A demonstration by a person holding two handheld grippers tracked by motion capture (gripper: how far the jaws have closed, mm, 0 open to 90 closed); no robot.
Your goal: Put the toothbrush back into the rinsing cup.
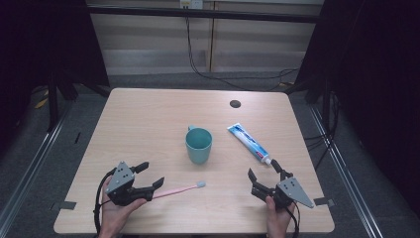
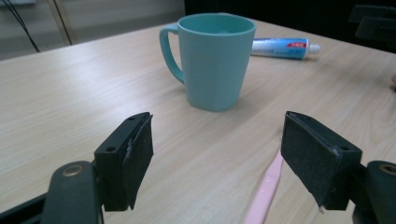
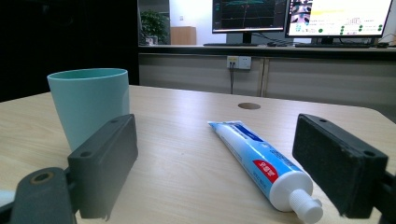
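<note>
Here, two hand-held tongs sit low over a pale wooden surface [image 1: 148,114], each lined up with a different item of a tooth-brushing set. The left tongs [image 1: 148,174] stand wide open and hold nothing; the pink toothbrush [image 1: 178,190] lies flat with its handle end running in between the two pads, nearer the right-hand pad in the left gripper view, and its bristled head pointing away toward the middle of the surface. Its long axis runs nearly left to right across the surface, tilted slightly away from the person at the head end. The right tongs [image 1: 262,173] are likewise spread wide and empty, and face the white cap of the toothpaste tube [image 1: 249,143], which lies just ahead of the jaws. The tube's long axis slants away from the tongs, cap nearest them and flat crimped end farthest. A teal mug [image 1: 198,145] stands upright between the two items, beyond the toothbrush head and beside the tube, touching neither. Judged from these positions, the left hand [image 1: 115,214] is the nearer one to the toothbrush and the right hand [image 1: 278,218] to the tube; a closing of the left tongs across the handle looks like the move at hand.
</note>
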